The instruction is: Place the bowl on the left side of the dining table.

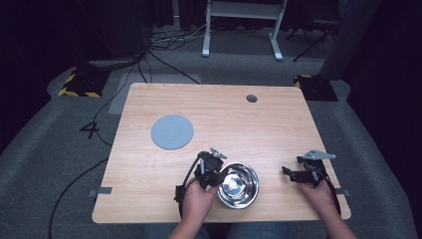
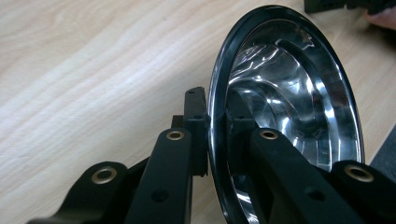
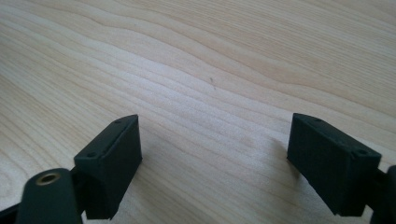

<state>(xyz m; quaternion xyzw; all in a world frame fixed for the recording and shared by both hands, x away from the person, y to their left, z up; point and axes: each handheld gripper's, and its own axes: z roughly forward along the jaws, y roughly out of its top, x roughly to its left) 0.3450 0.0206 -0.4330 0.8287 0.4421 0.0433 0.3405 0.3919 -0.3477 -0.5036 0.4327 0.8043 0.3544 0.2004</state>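
My left gripper (image 1: 215, 172) pinches the rim of a shiny steel bowl (image 1: 240, 185) that sits near the front edge of the wooden surface (image 1: 278, 124), a little right of its middle. In the left gripper view the grip is plain: one black jaw presses the outside of the rim, the other sits inside the bowl (image 2: 289, 93), and the thin metal edge is clamped between them. From that camera the bowl looks tipped up on edge, its polished inside facing right; in the high view I cannot tell whether it is lifted off the wood or resting on it. My left hand (image 1: 198, 199) wraps the gripper's handle just left of the bowl.

My right gripper (image 1: 287, 172) is off to the right, near the surface's right edge and well apart from the bowl. In the right gripper view its jaws are spread wide with bare wood grain between them, gripping nothing, and they sit low over the wood. My right hand (image 1: 318, 195) holds it from behind.

A flat grey round disc (image 1: 172, 132) lies on the left half of the surface, farther back, apart from both grippers. A small dark round hole (image 1: 252, 98) marks the far edge.
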